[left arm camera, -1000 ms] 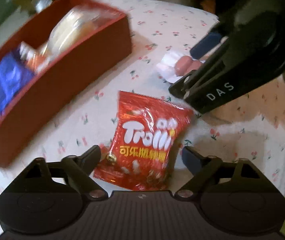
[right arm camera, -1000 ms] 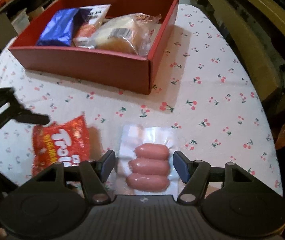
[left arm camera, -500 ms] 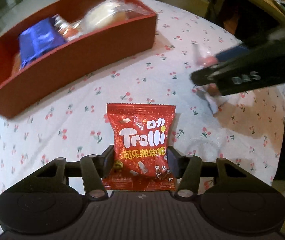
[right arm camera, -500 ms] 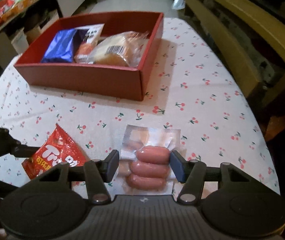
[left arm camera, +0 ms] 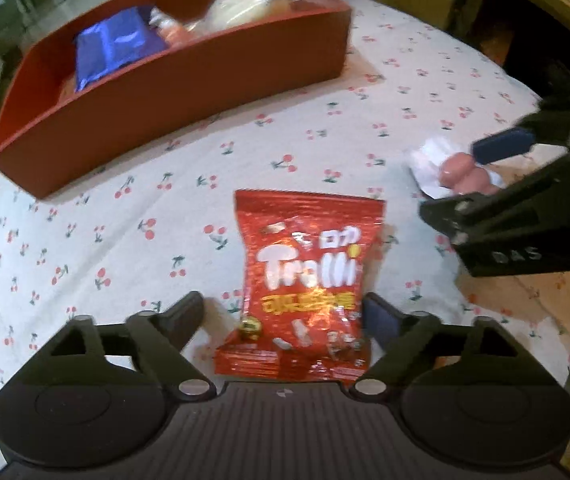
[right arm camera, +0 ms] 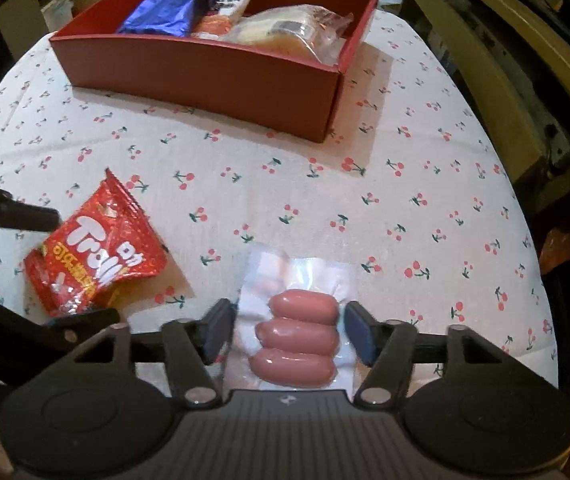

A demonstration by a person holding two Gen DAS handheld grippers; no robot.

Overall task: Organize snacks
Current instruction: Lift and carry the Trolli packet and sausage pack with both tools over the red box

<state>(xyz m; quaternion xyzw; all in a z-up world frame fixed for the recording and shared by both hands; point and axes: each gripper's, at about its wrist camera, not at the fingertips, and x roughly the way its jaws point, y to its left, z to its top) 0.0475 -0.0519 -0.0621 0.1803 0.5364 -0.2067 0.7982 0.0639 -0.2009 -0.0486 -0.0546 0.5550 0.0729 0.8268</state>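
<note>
- The left gripper (left arm camera: 283,314) is pointing steeply down over the counter (left arm camera: 85,248), which is covered in a cherry-print cloth; its jaws have just been opening and are standing wide.
- The red Trolli gummy bag (left arm camera: 305,284) is lying flat on the cloth between those jaws, with a clear gap on the 9 o'clock side; the 3 o'clock finger is right at the bag's edge, and contact there is unclear.
- The right gripper (right arm camera: 287,334) is also aiming down, its jaws having just been opening and now sitting wide either side of the sausage pack (right arm camera: 297,340), with a small gap on each side.
- The pack, three pink sausages in clear wrap, is resting on the cloth.
- In the right wrist view, the red box (right arm camera: 205,76) is sitting at 12 o'clock, well apart from both loose snacks.
- It is holding a blue packet (right arm camera: 161,10), an orange-and-white packet (right arm camera: 221,14) and a clear-wrapped bun (right arm camera: 285,34).
- The gummy bag is lying at 9 o'clock of the sausage pack.
</note>
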